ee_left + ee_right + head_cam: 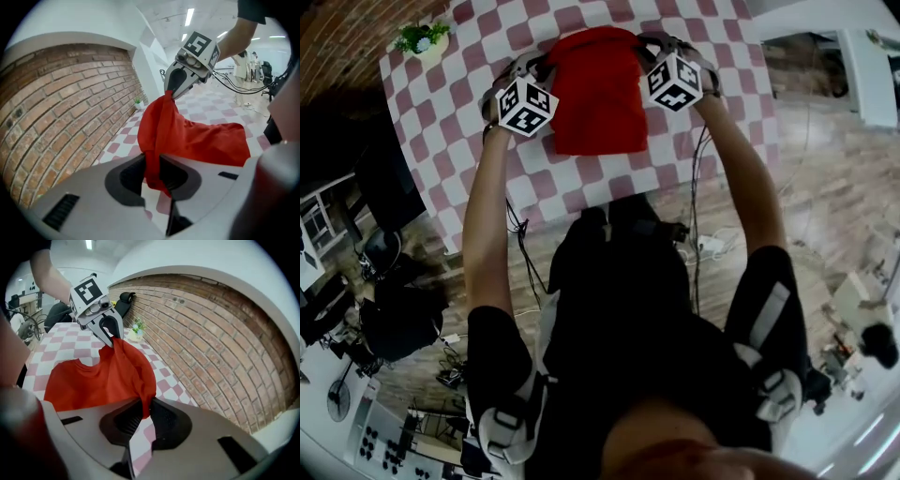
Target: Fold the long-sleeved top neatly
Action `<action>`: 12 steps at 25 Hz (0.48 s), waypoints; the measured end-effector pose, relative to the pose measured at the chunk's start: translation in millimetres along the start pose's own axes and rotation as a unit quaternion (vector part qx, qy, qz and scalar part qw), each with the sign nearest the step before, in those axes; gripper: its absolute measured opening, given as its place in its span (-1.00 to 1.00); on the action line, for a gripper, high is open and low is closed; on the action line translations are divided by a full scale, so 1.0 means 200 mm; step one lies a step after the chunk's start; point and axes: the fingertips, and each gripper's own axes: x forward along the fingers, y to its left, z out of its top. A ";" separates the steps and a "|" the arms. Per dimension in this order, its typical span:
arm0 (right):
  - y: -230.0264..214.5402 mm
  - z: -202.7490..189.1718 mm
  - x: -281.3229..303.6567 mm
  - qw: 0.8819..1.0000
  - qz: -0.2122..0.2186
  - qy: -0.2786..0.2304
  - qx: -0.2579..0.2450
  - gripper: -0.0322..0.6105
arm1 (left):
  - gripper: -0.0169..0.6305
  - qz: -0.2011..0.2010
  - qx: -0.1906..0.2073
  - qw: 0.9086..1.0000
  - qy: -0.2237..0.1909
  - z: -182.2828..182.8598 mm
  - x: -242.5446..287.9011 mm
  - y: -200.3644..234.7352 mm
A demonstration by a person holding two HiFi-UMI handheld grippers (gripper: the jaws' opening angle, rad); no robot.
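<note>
The red long-sleeved top (598,89) lies partly folded on the checked table (450,122), its far part raised. My left gripper (546,66) is shut on a bunched corner of the top at the left. My right gripper (649,45) is shut on the matching corner at the right. In the left gripper view red cloth (197,138) is pinched between the jaws (151,176), and the right gripper (171,93) holds the other corner ahead. The right gripper view mirrors this: the top (93,380) hangs from its jaws (143,411) across to the left gripper (112,341).
A small potted plant (422,39) stands at the table's far left corner, beside the brick wall (211,333). The table's near edge (581,211) runs just in front of the person's body. Cables hang below it, and office furniture stands on the floor around.
</note>
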 end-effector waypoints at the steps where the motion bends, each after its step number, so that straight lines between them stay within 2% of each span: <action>1: 0.03 0.01 -0.06 1.000 -0.010 -0.004 -0.006 -0.75 | -0.70 0.007 0.004 1.000 -0.008 0.01 -0.05 -0.03; 6: 0.27 -0.01 -0.31 0.999 -0.042 -0.020 -0.018 -0.75 | -0.70 0.032 0.029 0.998 -0.042 0.03 -0.25 -0.20; 12: 0.64 -0.13 -0.52 0.998 -0.042 -0.020 -0.028 -0.75 | -0.70 0.018 0.063 0.996 -0.057 -0.02 -0.41 -0.50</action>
